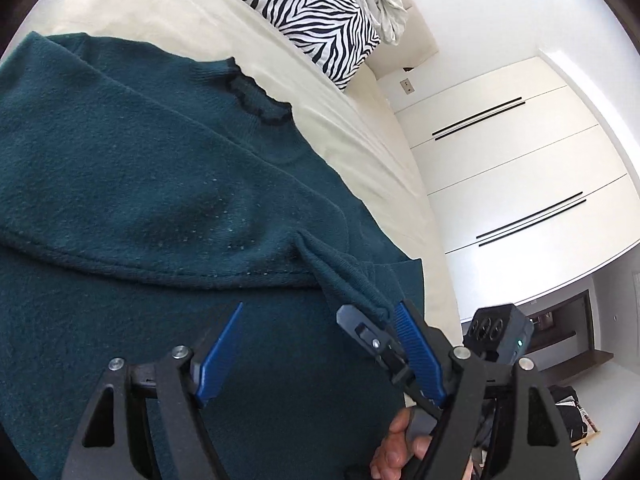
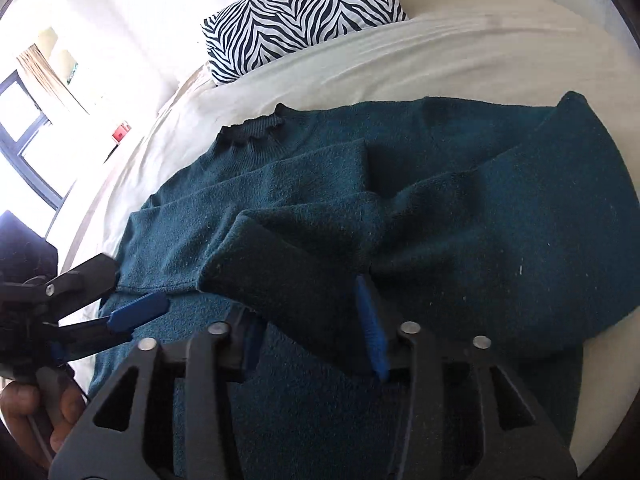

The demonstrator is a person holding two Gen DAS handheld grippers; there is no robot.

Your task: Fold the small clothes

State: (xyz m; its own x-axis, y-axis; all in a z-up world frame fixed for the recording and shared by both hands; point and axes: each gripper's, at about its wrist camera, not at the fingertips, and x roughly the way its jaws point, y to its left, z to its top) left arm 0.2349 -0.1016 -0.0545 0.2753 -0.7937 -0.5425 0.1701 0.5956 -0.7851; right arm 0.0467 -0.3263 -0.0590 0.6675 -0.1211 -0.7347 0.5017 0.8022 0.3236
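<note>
A dark teal knit sweater (image 1: 152, 184) lies flat on the cream bed, collar (image 1: 258, 98) toward the pillow, both sleeves folded across its body. In the left wrist view my left gripper (image 1: 316, 316) stands wide open just above the sweater. The right gripper's fingers (image 1: 394, 334) show at the right, pinching a cuff of teal fabric. In the right wrist view the sweater (image 2: 460, 208) fills the middle; a folded sleeve cuff (image 2: 288, 276) lies between my right gripper's blue pads (image 2: 370, 328). The left gripper (image 2: 132, 314) shows at the left by the sweater's edge.
A zebra-print pillow (image 1: 308, 12) lies at the head of the bed, also in the right wrist view (image 2: 296, 20). The cream sheet (image 2: 460, 52) surrounds the sweater. White wardrobe doors (image 1: 520, 168) stand to the right, a window (image 2: 28, 136) to the left.
</note>
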